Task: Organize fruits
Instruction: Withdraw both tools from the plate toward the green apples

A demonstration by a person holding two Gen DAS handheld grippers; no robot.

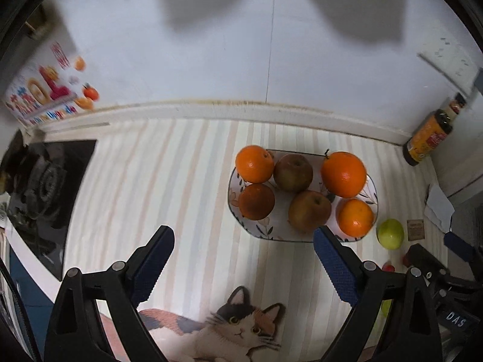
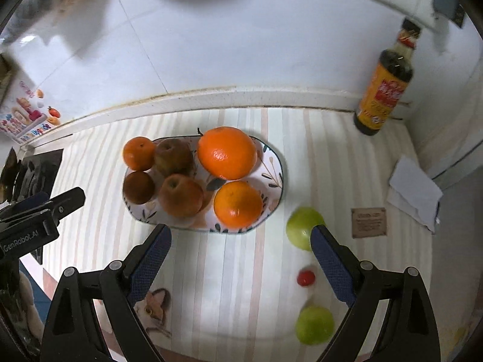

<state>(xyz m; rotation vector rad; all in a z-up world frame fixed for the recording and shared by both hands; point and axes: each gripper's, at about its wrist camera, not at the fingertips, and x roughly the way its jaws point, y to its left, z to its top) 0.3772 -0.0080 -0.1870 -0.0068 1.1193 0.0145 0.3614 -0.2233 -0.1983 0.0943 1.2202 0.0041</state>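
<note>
**Fruit plate on a striped mat, both grippers open**

Left wrist view: the left gripper [image 1: 243,242] hangs open and empty over bare mat [image 1: 187,187], just before the full plate [image 1: 232,181].

Right wrist view: the right gripper [image 2: 241,241] is open and empty; a green apple [image 2: 302,229] lies beside the plate's right rim, touching its right finger.

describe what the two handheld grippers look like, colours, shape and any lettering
Both the left gripper and the right gripper have matte black angular frames with round silver rivets at the joints. Their fingers are flat and faced with dark blue textured pads. White lettering reads "GenRobot.AI" on the left gripper's body and "DAS" on the right's. No cables or sleeves show.
</note>
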